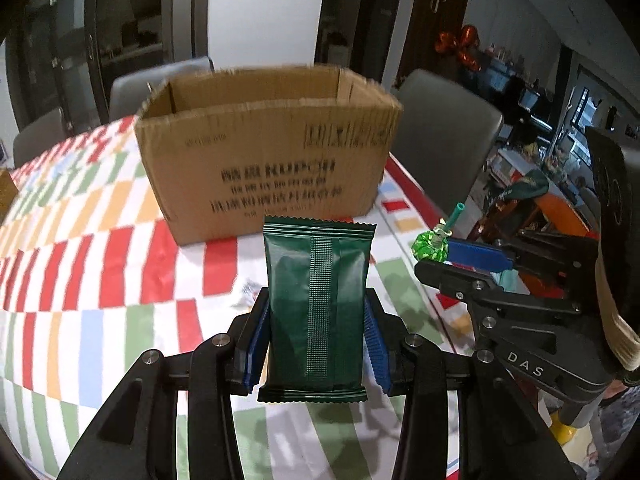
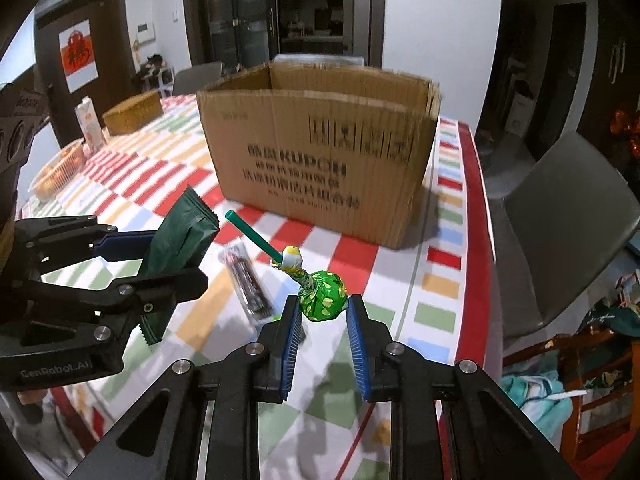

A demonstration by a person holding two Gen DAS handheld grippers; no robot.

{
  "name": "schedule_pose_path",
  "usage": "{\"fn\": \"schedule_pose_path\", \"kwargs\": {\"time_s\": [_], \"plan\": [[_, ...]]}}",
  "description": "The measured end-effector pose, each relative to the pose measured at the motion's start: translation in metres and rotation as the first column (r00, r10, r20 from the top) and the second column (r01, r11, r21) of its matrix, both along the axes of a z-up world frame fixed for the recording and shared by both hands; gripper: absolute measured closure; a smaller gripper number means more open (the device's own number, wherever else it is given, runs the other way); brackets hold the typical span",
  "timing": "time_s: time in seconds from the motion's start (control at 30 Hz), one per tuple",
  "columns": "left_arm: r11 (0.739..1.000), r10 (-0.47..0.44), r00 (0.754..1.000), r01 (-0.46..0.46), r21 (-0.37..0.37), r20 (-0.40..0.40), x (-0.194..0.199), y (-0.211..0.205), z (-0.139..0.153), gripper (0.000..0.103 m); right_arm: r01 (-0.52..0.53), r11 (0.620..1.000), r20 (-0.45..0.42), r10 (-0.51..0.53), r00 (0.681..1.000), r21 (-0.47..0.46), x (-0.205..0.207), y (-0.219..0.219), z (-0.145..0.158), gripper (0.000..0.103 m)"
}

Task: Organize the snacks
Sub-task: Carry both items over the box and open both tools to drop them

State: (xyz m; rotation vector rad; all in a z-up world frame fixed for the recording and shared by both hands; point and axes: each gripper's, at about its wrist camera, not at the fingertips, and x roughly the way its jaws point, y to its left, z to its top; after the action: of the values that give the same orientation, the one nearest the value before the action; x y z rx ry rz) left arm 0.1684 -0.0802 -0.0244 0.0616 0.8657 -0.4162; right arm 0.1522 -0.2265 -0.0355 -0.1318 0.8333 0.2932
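From the left wrist view, the left gripper (image 1: 318, 320) is clamped on a dark green snack packet (image 1: 318, 304), its 2 blue pads pressing the packet's long sides so it stands upright between them, lifted clear of the checked tablecloth (image 1: 100, 280). Beyond it sits an open cardboard box (image 1: 264, 152) printed with dark lettering, with grey chairs (image 1: 444, 136) behind the table. At the right edge the right gripper (image 1: 440, 254) holds a green-wrapped lollipop (image 1: 430, 246), its teal stick pointing up. From the right wrist view, the right gripper (image 2: 323, 312) is closed on the lollipop (image 2: 323, 300): the pads pinch the wrapped head from both sides and the stick slants up to the left. The left gripper (image 2: 176, 252) appears at left carrying the green packet (image 2: 180, 240) tilted. On the cloth between them lies 1 clear-wrapped dark snack stick (image 2: 248, 280). The box (image 2: 320, 152) stands just beyond, well apart from both held snacks.
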Motion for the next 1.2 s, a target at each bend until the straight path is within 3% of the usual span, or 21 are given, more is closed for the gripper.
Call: {"fn": "schedule_pose_path", "kwargs": {"time_s": [0.57, 0.9, 1.2], "plan": [[0.999, 0.04, 0.981, -0.038, -0.015, 0.19, 0.019, 0.011, 0.069, 0.06, 0.034, 0.995, 0.165, -0.049, 0.985, 0.089, 0.01, 0.006, 0.067, 0.078], [0.998, 0.066, 0.968, -0.062, -0.024, 0.243, 0.061, 0.019, 0.099, 0.06, 0.05, 0.992, 0.255, -0.079, 0.964, 0.116, 0.04, 0.008, 0.107, 0.078], [0.997, 0.074, 0.971, -0.072, -0.016, 0.228, 0.112, 0.024, 0.113, 0.06, 0.049, 0.995, 0.23, -0.067, 0.971, 0.085, 0.091, 0.016, 0.12, 0.078]]}}
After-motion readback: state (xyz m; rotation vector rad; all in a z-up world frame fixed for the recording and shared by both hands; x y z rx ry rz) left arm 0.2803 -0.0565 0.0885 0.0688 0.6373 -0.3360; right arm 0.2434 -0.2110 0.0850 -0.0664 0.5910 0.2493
